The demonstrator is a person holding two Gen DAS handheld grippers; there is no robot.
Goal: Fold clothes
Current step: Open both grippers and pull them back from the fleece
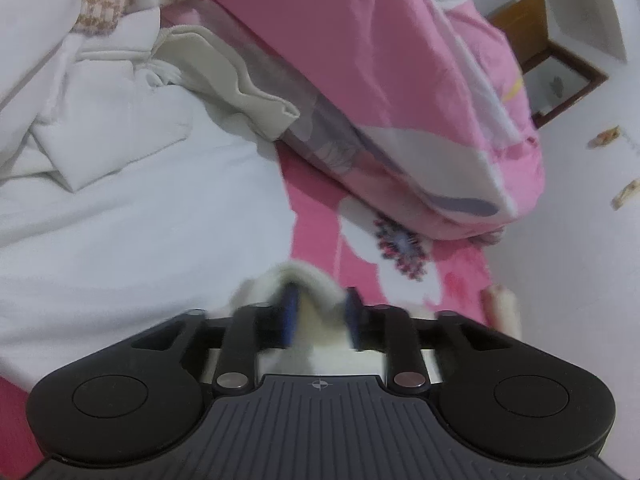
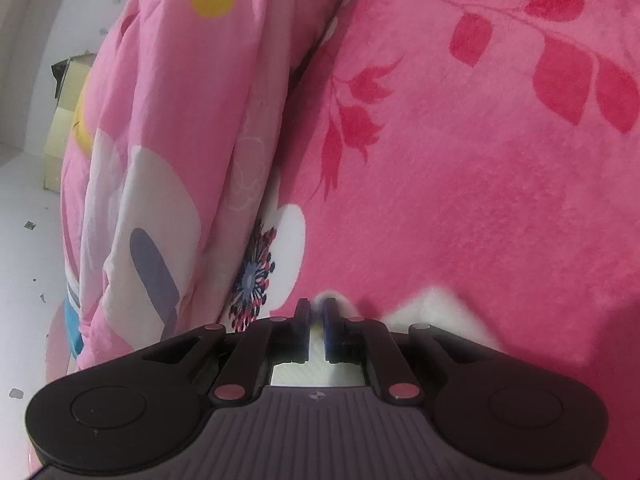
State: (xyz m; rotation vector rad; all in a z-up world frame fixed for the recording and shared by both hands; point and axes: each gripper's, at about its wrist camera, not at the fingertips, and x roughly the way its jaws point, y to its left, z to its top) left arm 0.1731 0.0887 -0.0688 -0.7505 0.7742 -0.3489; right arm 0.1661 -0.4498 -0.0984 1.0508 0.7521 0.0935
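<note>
- The left gripper (image 1: 320, 310) is standing with its jaws partly apart, and a fuzzy cream fold of the white garment (image 1: 132, 216) is arching over the gap between the two blue pads; the picture is blurred there, so whether the pads are pressing on the cloth cannot be told, but it looks more like a loose hold.
- The right gripper (image 2: 317, 312) is keeping its jaws almost together, with only a thin slit left, and a small tuft of the cream cloth (image 2: 434, 308) is sitting right at the tips; the pads seem to be pinching this edge.
- Just to the right of the right fingers, a corner of the same cream cloth is lying flat on the pink blanket (image 2: 460, 160).
- Ahead and to the left of the left fingers, the main body of the white garment is spreading wide and rather smooth, so it seems to be laid out and perhaps one fold is being set down.
- Farther ahead of the left fingers, a beige cloth (image 1: 240, 80) with a wavy edge is lying beside more crumpled white clothes (image 1: 60, 92), which are not folded yet.
- Farthest, ahead and to the right of the left fingers, the rolled pink quilt (image 1: 420, 92) is resting across the bed.
- In judgement, the task is at an early or middle point: one garment is being handled, and the pile behind is waiting.
</note>
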